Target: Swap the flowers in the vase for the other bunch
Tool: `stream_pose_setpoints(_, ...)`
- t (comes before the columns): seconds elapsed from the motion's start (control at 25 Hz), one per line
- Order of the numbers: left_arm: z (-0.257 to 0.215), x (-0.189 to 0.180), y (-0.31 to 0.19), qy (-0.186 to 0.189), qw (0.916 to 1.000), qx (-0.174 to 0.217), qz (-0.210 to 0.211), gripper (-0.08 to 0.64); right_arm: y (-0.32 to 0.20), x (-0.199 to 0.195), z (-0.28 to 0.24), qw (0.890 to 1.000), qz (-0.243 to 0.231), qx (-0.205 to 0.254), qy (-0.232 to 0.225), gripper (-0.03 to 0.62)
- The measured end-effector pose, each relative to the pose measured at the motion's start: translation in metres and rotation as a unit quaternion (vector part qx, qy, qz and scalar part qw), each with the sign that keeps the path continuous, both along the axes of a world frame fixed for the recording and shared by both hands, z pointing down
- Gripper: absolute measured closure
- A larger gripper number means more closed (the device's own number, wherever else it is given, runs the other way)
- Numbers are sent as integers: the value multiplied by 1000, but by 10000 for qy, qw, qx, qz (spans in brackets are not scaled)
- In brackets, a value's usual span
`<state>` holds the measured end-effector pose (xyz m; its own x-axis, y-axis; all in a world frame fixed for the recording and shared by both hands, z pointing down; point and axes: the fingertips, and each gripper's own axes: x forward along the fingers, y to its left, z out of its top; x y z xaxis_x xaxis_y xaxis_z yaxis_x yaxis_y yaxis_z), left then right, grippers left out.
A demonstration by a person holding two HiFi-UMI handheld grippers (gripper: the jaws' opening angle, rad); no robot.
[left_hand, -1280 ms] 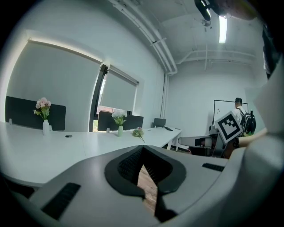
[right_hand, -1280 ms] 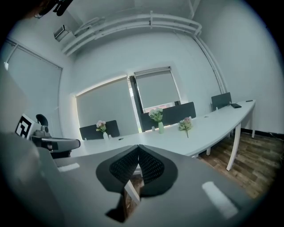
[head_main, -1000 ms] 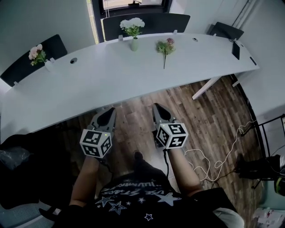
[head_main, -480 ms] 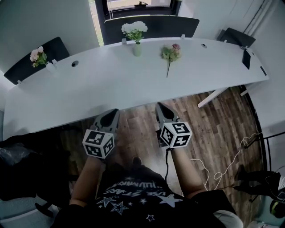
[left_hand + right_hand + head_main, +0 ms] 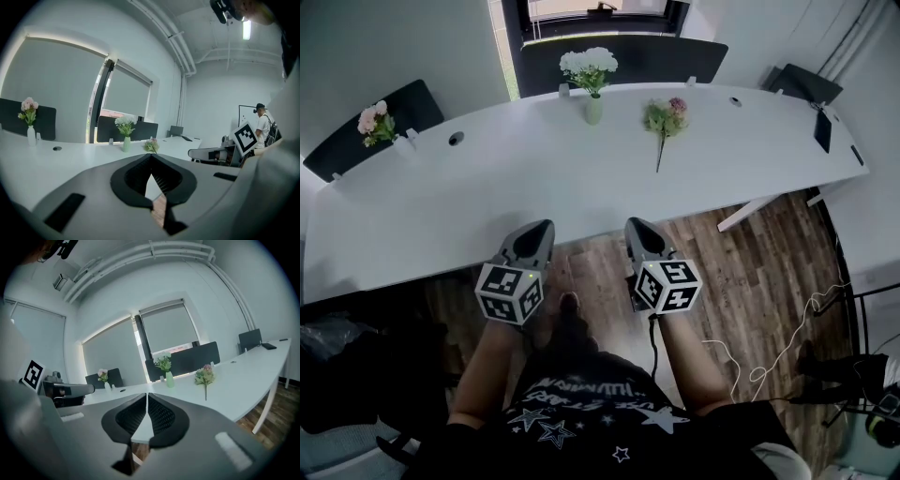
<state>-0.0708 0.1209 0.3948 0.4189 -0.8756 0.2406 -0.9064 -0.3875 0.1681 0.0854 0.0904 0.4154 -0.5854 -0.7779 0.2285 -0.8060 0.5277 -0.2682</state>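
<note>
A pale green vase (image 5: pixel 593 110) with white flowers (image 5: pixel 589 64) stands at the far side of the long white table (image 5: pixel 487 202). To its right a loose pink and green bunch (image 5: pixel 665 116) lies flat on the tabletop. My left gripper (image 5: pixel 539 231) and right gripper (image 5: pixel 636 226) are side by side at the table's near edge, both shut and empty, well short of the flowers. The left gripper view shows the vase (image 5: pixel 126 144) and the loose bunch (image 5: pixel 151 146) beyond the closed jaws. The right gripper view shows the vase (image 5: pixel 169 379) and the loose bunch (image 5: pixel 205 376) too.
A second small vase with pink flowers (image 5: pixel 375 119) stands at the table's far left. Dark chairs (image 5: pixel 623 56) line the far side. A dark device (image 5: pixel 822 130) lies at the table's right end. Cables (image 5: pixel 769 347) trail over the wooden floor. A person (image 5: pixel 263 123) stands at the right.
Both grippers have moved forward together, from over the wooden floor to the table's near edge. The table and flowers sit closer in the head view.
</note>
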Motion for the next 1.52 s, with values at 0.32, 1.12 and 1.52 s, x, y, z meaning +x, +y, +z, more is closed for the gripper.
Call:
stream_pose_setpoints(0.32, -4, -2, -78, 201, 9990, 100, 381, 552, -76, -13, -19, 9997, 168, 153, 75, 589)
stream_pose_setpoints(1.12, 8, -62, -198, 491, 9964, 39, 689, 552, -174, -82, -8, 9999, 114, 21, -24, 433)
stream_pose_setpoints(1.52, 19, -60, -196, 452, 9965, -56, 698, 552, -181, -83, 2, 9999, 110, -66, 58, 411)
